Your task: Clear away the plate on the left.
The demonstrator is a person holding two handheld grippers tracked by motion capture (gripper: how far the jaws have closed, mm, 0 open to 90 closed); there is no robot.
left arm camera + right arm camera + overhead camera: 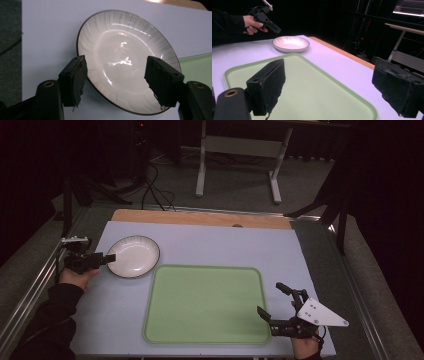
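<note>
Plate (133, 256) sitting white and empty on the pale bench (210, 245) in the high view, toward the near-left, just off the back-left corner of the green tray (205, 304). Left tongs (108, 258) held level at the plate's left rim, hand (76, 277) behind on a dark sleeve. Right tongs (271, 301) parked at the tray's right edge, jaws spread wide, grey three-cornered plate on top, nothing between the jaws.

Over to the left gripper view: plate (126, 60) right ahead, dark-edged, glossy in the middle. Left tongs (116, 81) straddling the near part of it, one jaw over the left rim, the other over the right side, partly open with a clear gap all round. No pad pressing on the rim, nothing gripped.

Now the right gripper view: right tongs (328, 87) gaping wide over the tray (317, 100), empty. Plate (290, 43) farther off on the bench, beyond the tray's far corner. Left tongs (276, 29) poised just above the plate's rim, gripped in a hand (250, 24).
</note>
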